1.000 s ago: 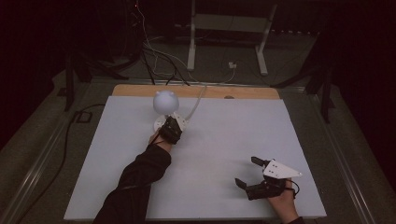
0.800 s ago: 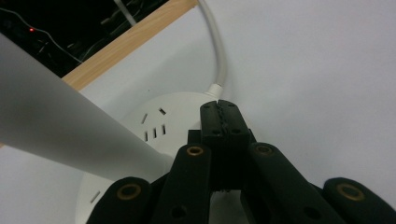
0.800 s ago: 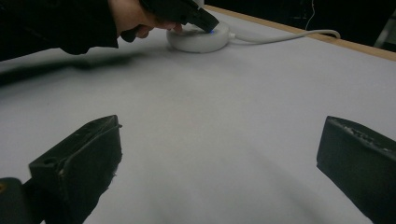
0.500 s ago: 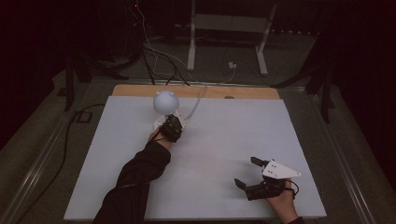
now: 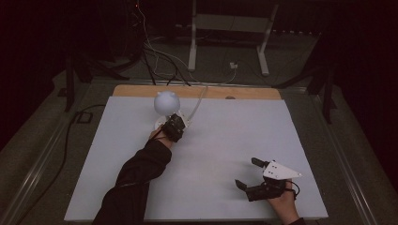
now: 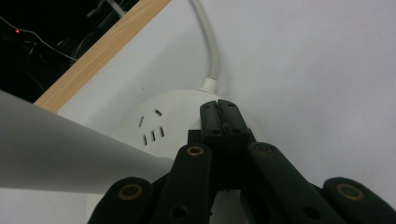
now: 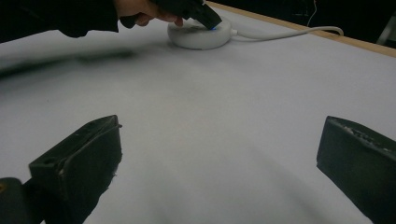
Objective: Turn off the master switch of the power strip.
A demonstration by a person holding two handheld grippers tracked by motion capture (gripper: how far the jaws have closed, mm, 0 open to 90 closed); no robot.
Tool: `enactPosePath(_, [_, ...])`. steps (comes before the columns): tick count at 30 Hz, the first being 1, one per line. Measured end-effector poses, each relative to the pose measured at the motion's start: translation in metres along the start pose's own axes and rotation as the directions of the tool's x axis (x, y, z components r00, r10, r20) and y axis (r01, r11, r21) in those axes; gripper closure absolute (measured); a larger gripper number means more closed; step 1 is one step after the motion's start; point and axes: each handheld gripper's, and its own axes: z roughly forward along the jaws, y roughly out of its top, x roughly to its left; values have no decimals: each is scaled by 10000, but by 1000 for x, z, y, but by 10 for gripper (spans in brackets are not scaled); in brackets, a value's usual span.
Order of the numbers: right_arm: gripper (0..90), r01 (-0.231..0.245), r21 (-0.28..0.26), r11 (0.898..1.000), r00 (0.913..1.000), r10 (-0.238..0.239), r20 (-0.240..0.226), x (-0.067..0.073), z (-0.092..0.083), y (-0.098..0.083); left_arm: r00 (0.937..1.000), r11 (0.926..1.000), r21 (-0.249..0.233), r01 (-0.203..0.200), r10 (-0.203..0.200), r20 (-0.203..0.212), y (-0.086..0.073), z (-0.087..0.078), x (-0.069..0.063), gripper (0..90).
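My left tongs [image 6: 218, 116] are closed, tips pressed together on the round white socket base [image 6: 173, 126] at about eleven o'clock on the worktop [image 5: 225, 140], just below its white globe [image 5: 167, 101]. My right tongs [image 7: 219, 154] rest wide open at five o'clock, holding nothing. The base looks hard, smooth and light, likely to slide; I'd grip its rim, away from the stiff cord [image 6: 211, 51].
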Motion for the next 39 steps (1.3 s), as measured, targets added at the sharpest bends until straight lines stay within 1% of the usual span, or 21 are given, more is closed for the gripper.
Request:
enactPosePath(4, [0,-23,-7,10000,10000,23,3,0,0,0,10000,10000,26,-39,39,-43,1,0,-1,900])
enactPosePath(9, [0,-7,8,10000,10000,7,16,0,0,0,9998,9999,11,160,-160,68,1,0,1,900])
enactPosePath(12, [0,-9,15,10000,10000,9,17,0,0,0,9996,9999,-130,59,-63,-288,0,1,0,900])
enactPosePath(13, [0,-1,19,10000,10000,1,21,0,0,0,9991,9994,-206,288,-294,-290,0,0,2,900])
enactPosePath(14, [0,-6,13,10000,10000,6,22,0,0,0,9993,9989,-278,371,-373,-68,0,-1,3,900])
enactPosePath(15, [0,-15,2,10000,10000,15,31,0,0,0,9995,9991,-271,318,-319,-19,1,-1,3,900])
enactPosePath(16, [0,-10,-12,10000,10000,10,37,-1,0,0,9992,9986,-357,394,-391,100,1,-1,3,900])
enactPosePath(17, [0,-26,-22,10000,10000,26,39,-1,0,0,9988,9978,-470,468,-461,163,1,-3,3,900])
enactPosePath(18, [0,-48,-28,10000,10000,48,40,-2,0,0,9987,9972,-560,504,-500,84,2,-5,3,900])
enactPosePath(20, [0,-32,-29,10000,10000,32,55,-2,-1,0,9970,9944,-762,732,-712,292,4,-10,5,900])
enactPosePath(21, [0,-47,-36,10000,10000,47,59,-2,-1,0,9965,9929,-863,816,-797,251,5,-13,5,900])
enactPosePath(23, [0,-36,-37,10000,10000,36,66,-2,-1,0,9952,9911,-950,932,-899,382,7,-17,7,900])
enactPosePath(25, [0,-19,-53,10000,10000,19,62,-1,-1,0,9926,9894,-999,1054,-984,718,8,-21,9,900])
enactPosePath(28, [0,-20,-62,10000,10000,20,66,-1,-1,0,9879,9866,-1048,1250,-1140,1056,10,-27,10,900])
enactPosePath(30, [0,-25,-59,10000,10000,26,55,-1,-1,0,9863,9858,-1050,1311,-1190,1146,11,-31,9,895])
enactPosePath(31, [0,-35,-65,10000,10000,36,64,-1,-1,0,9863,9860,-1063,1285,-1159,1173,11,-32,8,854])
enactPosePath(34, [0,-31,-113,9999,10000,31,68,-1,-2,1,9827,9857,-1085,1291,-1125,1474,12,-38,7,811])
enactPosePath(35, [0,-27,-114,9999,10000,27,75,-1,-2,1,9800,9836,-1159,1385,-1192,1597,13,-40,6,754])
enactPosePath(36, [0,-34,-106,9999,10000,35,68,-1,-2,1,9780,9836,-1155,1385,-1175,1722,13,-42,6,701])
enactPosePath(38, [0,-41,-94,9999,10000,41,62,-1,-1,1,9715,9811,-1198,1520,-1260,2007,13,-46,6,601])
enactPosePath(39, [0,-42,-92,9999,10000,42,60,-1,-1,1,9693,9797,-1216,1594,-1319,2076,13,-48,6,572])
